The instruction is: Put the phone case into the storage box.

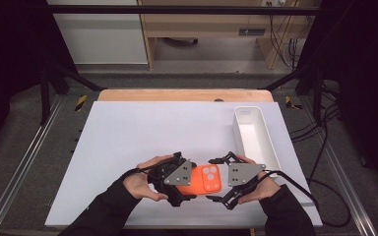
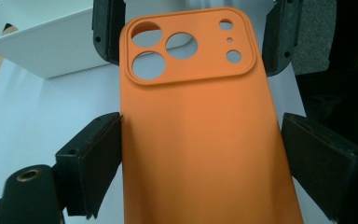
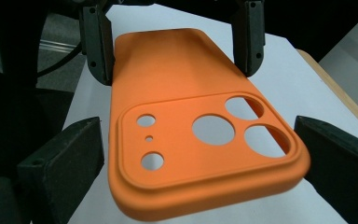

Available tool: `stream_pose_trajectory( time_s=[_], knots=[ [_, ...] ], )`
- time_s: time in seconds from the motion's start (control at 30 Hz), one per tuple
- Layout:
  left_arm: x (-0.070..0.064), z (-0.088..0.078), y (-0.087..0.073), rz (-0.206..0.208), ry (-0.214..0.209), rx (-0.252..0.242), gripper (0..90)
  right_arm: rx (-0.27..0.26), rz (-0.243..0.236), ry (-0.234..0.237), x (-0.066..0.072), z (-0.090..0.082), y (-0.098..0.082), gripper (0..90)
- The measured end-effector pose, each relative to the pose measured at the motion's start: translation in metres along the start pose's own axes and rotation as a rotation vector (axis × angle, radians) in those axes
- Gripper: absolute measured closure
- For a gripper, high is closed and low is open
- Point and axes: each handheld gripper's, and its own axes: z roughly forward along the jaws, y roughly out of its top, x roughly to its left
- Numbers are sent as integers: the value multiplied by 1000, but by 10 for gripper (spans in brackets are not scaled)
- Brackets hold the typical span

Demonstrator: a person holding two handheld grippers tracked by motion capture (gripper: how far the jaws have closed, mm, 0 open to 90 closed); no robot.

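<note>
Near the front edge of the white table (image 1: pixel 128 128), an orange phone case (image 1: pixel 204 180) hangs level between two hand-held grippers. It is a smooth, matte shell with rounded corners, its back facing up; at one end a raised, rounded panel carries three large round holes and three small ones. In the left gripper view the case (image 2: pixel 200 140) runs lengthwise away from the camera, the panel at its far end.

On that side the left gripper (image 1: pixel 177 184) has the plain end between its flat black pads: one pad (image 2: pixel 93 163) lies against the case's long edge, and the other sits close beside the opposite edge, so the case is clamped across its width. Around it, the left hand (image 1: pixel 140 183) wraps from the outside, the dark sleeve coming in low.

Opposite it, the right gripper (image 1: pixel 226 179) faces the panel end. Its pads (image 3: pixel 65 163) stand on either side of the case (image 3: pixel 186 140) with a gap showing at each, so they straddle it without pressing. The right hand (image 1: pixel 261 187) holds the tool level, mirrored to the left.

Beyond them, a long white plastic tray (image 1: pixel 270 147) with thin upright walls lies along the table's right side, well apart from the case.
</note>
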Motion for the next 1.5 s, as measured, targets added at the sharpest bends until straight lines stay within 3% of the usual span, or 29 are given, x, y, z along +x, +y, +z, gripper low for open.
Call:
stream_pose_trajectory(
  time_s=[0.23,0.3,0.57,0.77,1.5],
  knots=[
    [-1,1,1,-1,-9,0,139,-10,-6,29,-1,1,-1,66],
    [-1,0,0,2,-12,4,139,-23,3,55,-1,1,-1,78],
    [-2,2,0,0,-34,-7,140,-42,-5,77,-2,0,-1,111],
    [-2,4,-1,0,-44,-2,139,-29,4,101,-2,2,-2,134],
    [-4,4,-1,17,-53,-5,140,-32,0,120,-3,2,-2,135]
  ],
)
